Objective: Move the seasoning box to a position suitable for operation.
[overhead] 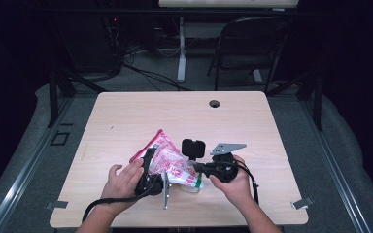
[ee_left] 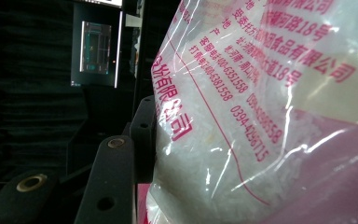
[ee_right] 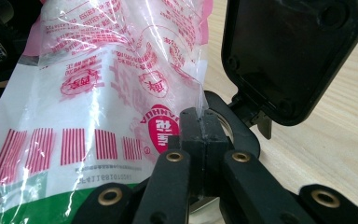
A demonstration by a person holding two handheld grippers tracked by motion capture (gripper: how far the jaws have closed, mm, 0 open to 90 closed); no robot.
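The bag (overhead: 167, 162), a clear plastic pouch with pink and red print and a green band at 1 end, was held above the near middle of the bench (overhead: 126, 116), between the 2 grippers. In the high view it ran from its pink end at upper left to its green end at lower right.

The left gripper (overhead: 150, 154) stood at the bag's left side, its jaws partly closed. In the left gripper view 1 black jaw pressed against the white, grainy contents of the bag (ee_left: 261, 116); the opposite jaw was hidden behind the plastic, so the grip on the bag was read from the pressing jaw and the bag's raised position.

The right gripper (ee_right: 199, 126) was fully closed, its 2 jaws meeting on a thin fold of the bag's (ee_right: 98, 93) clear film. In the high view this gripper (overhead: 198, 167) lay at the bag's lower right end.

A black rectangular pad on a stalk (overhead: 193, 148) stood just behind the right gripper, near the bag's right edge. The person's left hand (overhead: 121, 180) and right hand (overhead: 233, 182) held the gripper bodies near the front edge of the bench.
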